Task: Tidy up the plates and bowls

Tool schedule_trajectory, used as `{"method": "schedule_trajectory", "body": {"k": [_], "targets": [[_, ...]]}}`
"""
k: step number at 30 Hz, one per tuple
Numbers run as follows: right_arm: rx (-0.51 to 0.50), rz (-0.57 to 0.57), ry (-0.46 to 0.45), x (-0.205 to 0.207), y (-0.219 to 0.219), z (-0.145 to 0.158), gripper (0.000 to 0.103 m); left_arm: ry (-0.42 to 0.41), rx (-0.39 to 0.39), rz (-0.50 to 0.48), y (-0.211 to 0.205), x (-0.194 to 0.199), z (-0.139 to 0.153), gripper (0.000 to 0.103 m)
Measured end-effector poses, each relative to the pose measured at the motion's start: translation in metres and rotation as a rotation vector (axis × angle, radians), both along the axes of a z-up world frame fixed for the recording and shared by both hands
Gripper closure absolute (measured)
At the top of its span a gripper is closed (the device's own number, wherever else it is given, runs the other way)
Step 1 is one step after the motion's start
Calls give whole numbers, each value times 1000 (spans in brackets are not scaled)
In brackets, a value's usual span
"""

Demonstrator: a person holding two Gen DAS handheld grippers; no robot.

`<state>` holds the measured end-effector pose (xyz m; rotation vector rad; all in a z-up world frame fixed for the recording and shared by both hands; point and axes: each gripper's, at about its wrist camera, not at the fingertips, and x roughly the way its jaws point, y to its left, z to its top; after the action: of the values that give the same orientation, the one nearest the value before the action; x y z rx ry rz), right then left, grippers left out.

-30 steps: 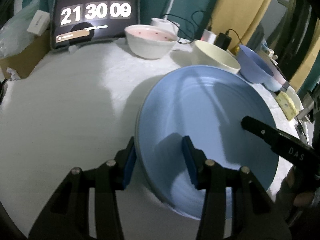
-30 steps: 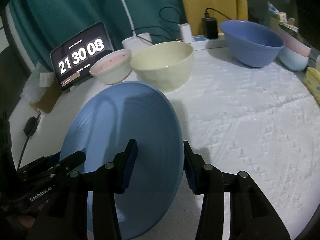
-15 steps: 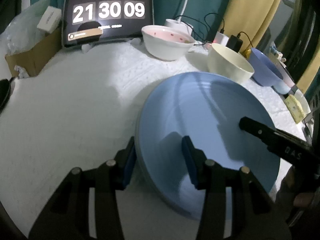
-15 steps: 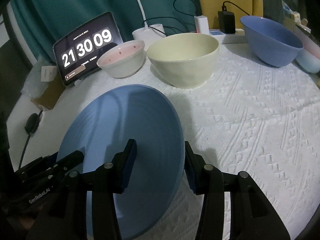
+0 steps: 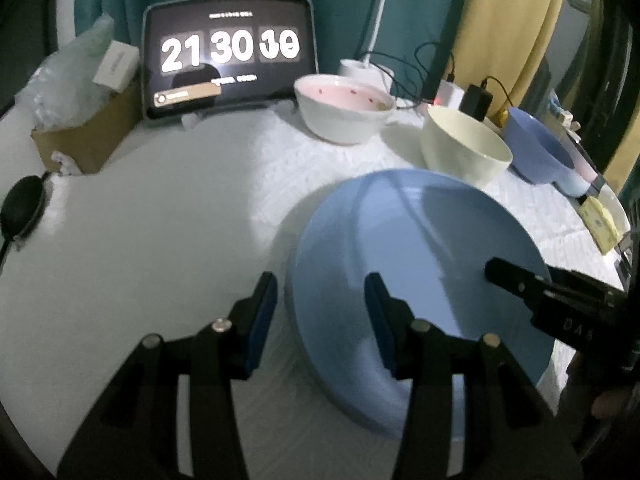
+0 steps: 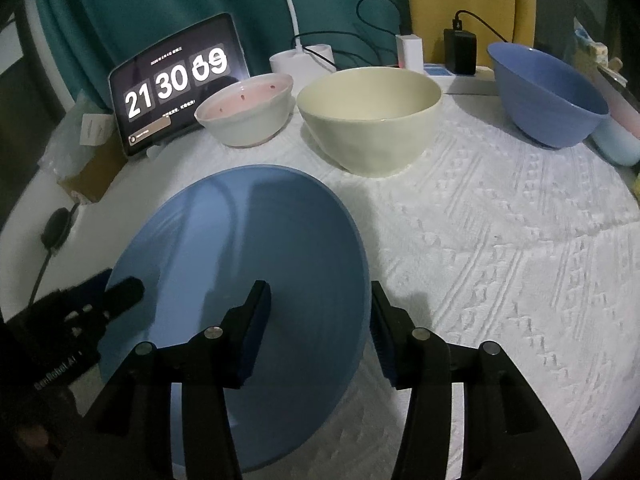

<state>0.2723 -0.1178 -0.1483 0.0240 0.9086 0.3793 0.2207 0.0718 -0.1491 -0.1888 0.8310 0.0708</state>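
Observation:
A large blue plate (image 5: 420,248) (image 6: 248,248) lies on the white cloth. My left gripper (image 5: 320,312) stands open astride its left rim: one finger is outside on the cloth with a gap, the other over the plate. My right gripper (image 6: 318,316) is open astride the right rim, its outer finger just clear of the edge. Each gripper's dark fingers show in the other's view. Behind the plate stand a white bowl with a pink inside (image 6: 248,116), a cream bowl (image 6: 372,120) and a blue bowl (image 6: 548,96).
A tablet showing a clock (image 5: 228,64) leans at the back, with a cardboard box (image 5: 88,128) to its left. Chargers and cables (image 6: 460,52) sit behind the bowls. A pale blue and pink bowl stack (image 6: 616,140) is at the far right. Bare cloth (image 6: 500,260) lies right of the plate.
My left gripper's outer finger has come away from the plate's rim, leaving a gap. My right gripper's jaws have widened a little. Both views have tilted up slightly.

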Motion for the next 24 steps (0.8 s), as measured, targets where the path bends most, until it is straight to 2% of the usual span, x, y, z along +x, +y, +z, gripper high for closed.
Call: {"method": "schedule_trajectory", "body": {"k": [12,24], "targets": [[16,-38,-42,-8,-29,16,52,-35,34,10,-13,-2,15,56],[42,-106,-80,-14,-73,28,52,-77,63,-55,-52,-1,35,56]]}}
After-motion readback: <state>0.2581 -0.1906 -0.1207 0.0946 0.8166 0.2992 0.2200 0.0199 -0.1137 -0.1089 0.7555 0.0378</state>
